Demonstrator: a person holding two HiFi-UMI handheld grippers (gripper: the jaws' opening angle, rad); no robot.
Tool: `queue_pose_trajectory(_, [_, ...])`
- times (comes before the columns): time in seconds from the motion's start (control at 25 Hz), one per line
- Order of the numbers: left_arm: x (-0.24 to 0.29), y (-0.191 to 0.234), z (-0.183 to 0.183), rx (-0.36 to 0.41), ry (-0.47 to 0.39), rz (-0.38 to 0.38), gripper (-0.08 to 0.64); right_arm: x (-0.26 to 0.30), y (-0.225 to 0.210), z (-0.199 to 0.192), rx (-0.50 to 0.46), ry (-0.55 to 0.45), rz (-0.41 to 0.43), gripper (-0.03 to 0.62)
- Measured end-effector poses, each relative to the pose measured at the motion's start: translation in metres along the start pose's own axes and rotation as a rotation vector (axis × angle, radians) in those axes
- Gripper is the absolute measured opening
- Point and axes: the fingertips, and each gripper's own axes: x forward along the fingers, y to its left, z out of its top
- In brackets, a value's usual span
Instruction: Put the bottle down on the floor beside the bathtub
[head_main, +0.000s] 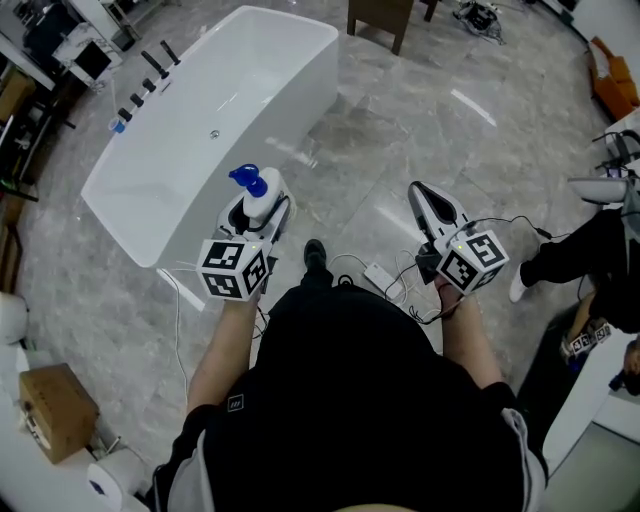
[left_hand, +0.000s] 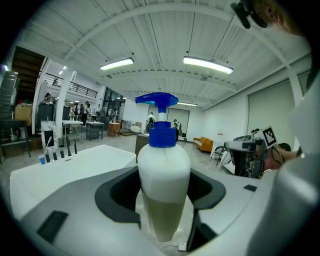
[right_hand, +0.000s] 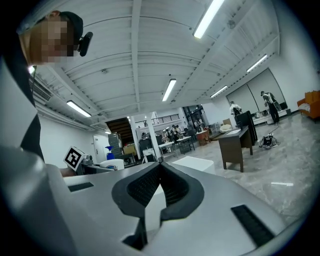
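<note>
My left gripper (head_main: 256, 211) is shut on a white pump bottle (head_main: 259, 203) with a blue pump head, held upright above the floor next to the bathtub's near end. In the left gripper view the bottle (left_hand: 163, 185) stands between the dark pads, its blue cap and spout on top. The white bathtub (head_main: 150, 190) lies at the left of the head view. My right gripper (head_main: 430, 205) is held over the grey floor to the right, its jaws meeting at the tips with nothing between them; the right gripper view shows its pads (right_hand: 167, 187) closed together.
Cables and a white power strip (head_main: 381, 276) lie on the floor between my grippers. A dark fixture set (head_main: 150, 75) sits on the tub's far rim. A cardboard box (head_main: 55, 410) is at the lower left. A person's legs (head_main: 570, 255) stand at the right, a wooden table (head_main: 380, 18) at the back.
</note>
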Motion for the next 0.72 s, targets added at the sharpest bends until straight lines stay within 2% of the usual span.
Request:
queue_pose_trajectory(0.36, [0.062, 0.064, 0.020, 0.014, 0.023, 0.005, 0.270, 0.081, -0.031, 0.002, 0.033, 0.041, -0.001, 0.029])
queue_pose_trajectory(0.52, [0.090, 0.092, 0.027, 0.066, 0.014, 0.020, 0.270, 0.122, -0.044, -0.003, 0.037, 0.082, 0.003, 0.029])
queue_pose_trajectory(0.6, [0.102, 0.102, 0.034, 0.084, 0.009, 0.016, 0.270, 0.142, -0.047, 0.006, 0.023, 0.092, 0.008, 0.029])
queue_pose_trajectory(0.72, [0.126, 0.115, 0.045, 0.063, 0.010, -0.021, 0.270, 0.173, -0.054, 0.029, 0.002, 0.092, 0.004, 0.029])
